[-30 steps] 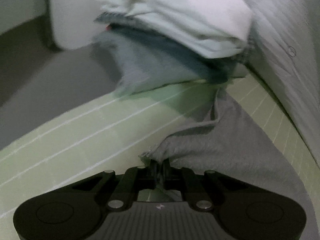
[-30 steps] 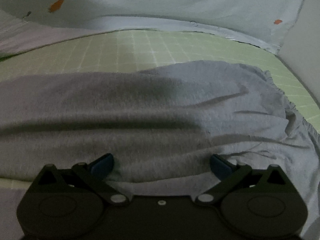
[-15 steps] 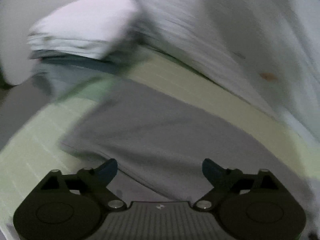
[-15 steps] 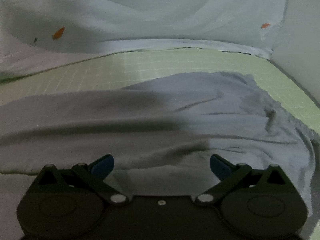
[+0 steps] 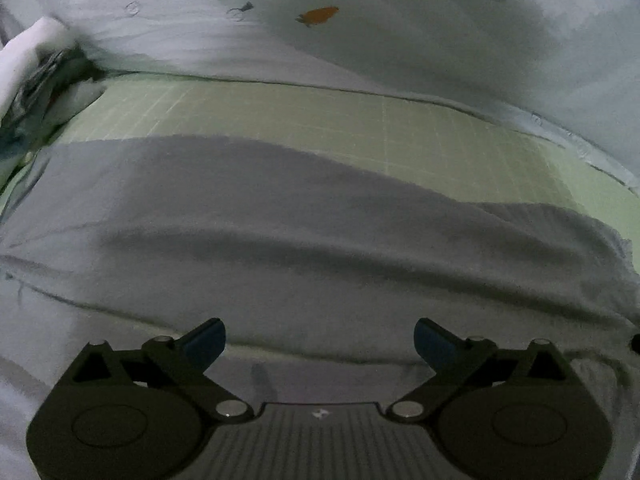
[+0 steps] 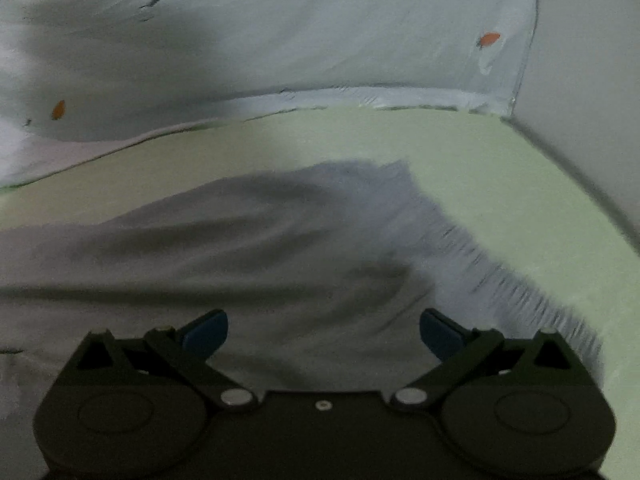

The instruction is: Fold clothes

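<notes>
A grey garment (image 5: 320,240) lies spread across the pale green checked sheet (image 5: 320,116), with long creases running sideways. My left gripper (image 5: 320,334) hovers over its near part. Its jaws are opening wide, and the blue pads do not press on the cloth beneath them. In the right wrist view the same grey garment (image 6: 240,260) ends in a blurred frayed-looking edge at the right. My right gripper (image 6: 322,322) stands open above that end, holding nothing.
A pale duvet with orange carrot prints (image 5: 360,32) is bunched along the far side of the bed. A stack of folded clothes (image 5: 28,68) sits at the far left. A plain wall or panel (image 6: 592,80) bounds the bed on the right.
My left gripper let go of the garment's edge, opened wide and swung away from the folded stack. The right gripper shifted toward the garment's right end, staying open.
</notes>
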Demonstrator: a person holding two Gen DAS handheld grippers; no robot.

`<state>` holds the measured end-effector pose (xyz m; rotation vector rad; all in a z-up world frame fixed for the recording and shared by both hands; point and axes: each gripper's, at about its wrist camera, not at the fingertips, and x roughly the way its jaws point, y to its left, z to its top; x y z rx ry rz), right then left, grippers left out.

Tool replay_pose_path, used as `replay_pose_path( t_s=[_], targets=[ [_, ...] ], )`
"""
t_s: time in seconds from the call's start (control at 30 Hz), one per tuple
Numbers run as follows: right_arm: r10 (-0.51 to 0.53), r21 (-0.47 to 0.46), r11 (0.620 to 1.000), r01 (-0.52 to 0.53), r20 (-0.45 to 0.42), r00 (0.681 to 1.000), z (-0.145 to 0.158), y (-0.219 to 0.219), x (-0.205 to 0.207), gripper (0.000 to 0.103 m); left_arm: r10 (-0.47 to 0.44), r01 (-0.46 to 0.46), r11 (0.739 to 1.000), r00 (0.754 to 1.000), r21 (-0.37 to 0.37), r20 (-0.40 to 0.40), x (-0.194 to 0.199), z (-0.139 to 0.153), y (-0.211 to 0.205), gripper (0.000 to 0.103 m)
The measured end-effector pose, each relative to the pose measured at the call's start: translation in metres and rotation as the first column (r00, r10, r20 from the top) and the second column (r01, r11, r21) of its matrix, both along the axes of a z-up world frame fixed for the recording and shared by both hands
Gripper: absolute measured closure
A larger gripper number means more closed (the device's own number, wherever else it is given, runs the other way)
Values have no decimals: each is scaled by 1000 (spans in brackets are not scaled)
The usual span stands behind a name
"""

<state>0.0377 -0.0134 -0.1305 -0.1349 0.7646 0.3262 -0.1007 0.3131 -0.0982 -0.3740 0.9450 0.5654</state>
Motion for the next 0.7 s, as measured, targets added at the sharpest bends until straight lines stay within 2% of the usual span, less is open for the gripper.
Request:
replay_pose_path(
  t_s=[0.13, 0.23, 0.4, 0.5, 0.53, 0.57, 0.6, 0.63, 0.67, 0.7],
  targets=[
    [3, 19, 1000, -3, 1, 1000, -1, -24, 65, 1, 0, 0, 998, 1000, 56, -3, 38, -2, -4, 3],
    [48, 15, 999, -48, 6, 999, -6, -25, 122, 17, 39, -38, 998, 999, 55, -26, 68, -9, 2, 3],
    [212, -47, 976, -210, 29, 977, -18, 2, 192, 19, 78, -72, 995, 993, 71, -85, 119, -26, 15, 3],
    [338, -69, 939, -338, -7, 941, -29, 17, 214, 21, 79, -66, 992, 990, 108, -120, 142, -36, 17, 3],
    [379, -75, 922, -379, -22, 925, -32, 22, 220, 30, 74, -60, 992, 989, 114, -124, 148, -40, 18, 3],
    [418, -61, 906, -420, -39, 908, -34, 24, 223, 52, 68, -53, 992, 989, 114, -130, 154, -43, 20, 3],
    [456, -36, 888, -458, -57, 888, -35, 25, 226, 66, 65, -49, 992, 988, 113, -137, 159, -47, 20, 3],
    [494, -9, 869, -495, -73, 867, -36, 26, 228, 90, 64, -47, 992, 987, 113, -144, 164, -50, 21, 3],
    [507, 3, 861, -509, -85, 857, -36, 26, 230, 100, 66, -49, 992, 987, 114, -149, 168, -53, 21, 3],
    [495, -9, 867, -497, -80, 865, -35, 27, 231, 100, 70, -53, 992, 986, 115, -151, 172, -56, 22, 3]
  ],
)
